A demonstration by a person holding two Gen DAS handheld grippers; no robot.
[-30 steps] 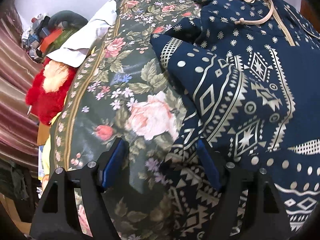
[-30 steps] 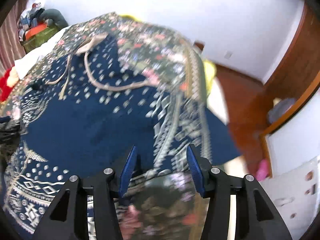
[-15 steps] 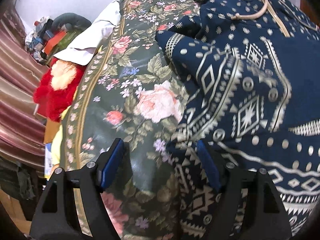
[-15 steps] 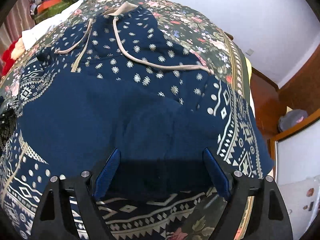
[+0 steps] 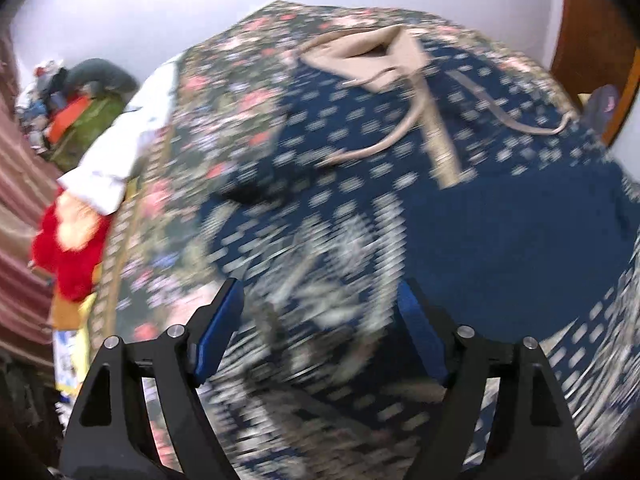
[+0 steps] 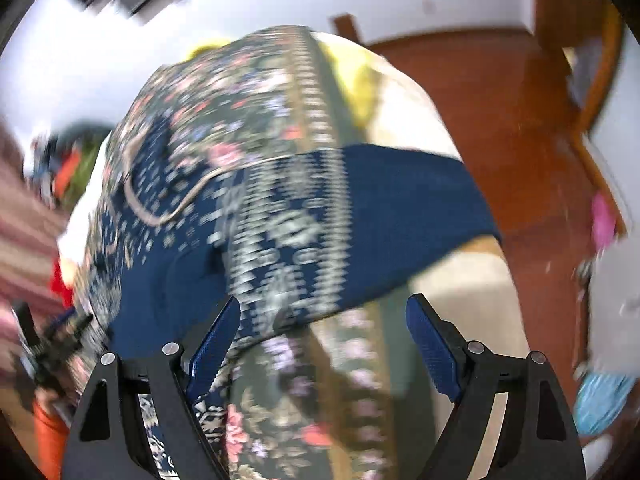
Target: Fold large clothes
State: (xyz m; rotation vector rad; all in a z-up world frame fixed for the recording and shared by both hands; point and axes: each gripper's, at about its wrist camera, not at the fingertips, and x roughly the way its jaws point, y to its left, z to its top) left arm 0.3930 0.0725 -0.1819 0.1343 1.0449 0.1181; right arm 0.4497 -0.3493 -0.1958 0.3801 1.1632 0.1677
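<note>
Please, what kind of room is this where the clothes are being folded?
Most likely a bedroom in a home. A navy garment lies on a bed under a floral bedspread. A red plush toy and a heap of clothes sit beside it, and the floor is wood.

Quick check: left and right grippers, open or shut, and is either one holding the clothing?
Left gripper: jaws opening, wide apart above the navy hoodie, gripping nothing.
Right gripper: open, empty, over the hoodie's edge.

White walls (image 5: 132, 20); reddish wood floor (image 6: 520, 128); bed under floral cover (image 5: 224, 92); striped maroon curtain (image 5: 20, 200) at left.
</note>
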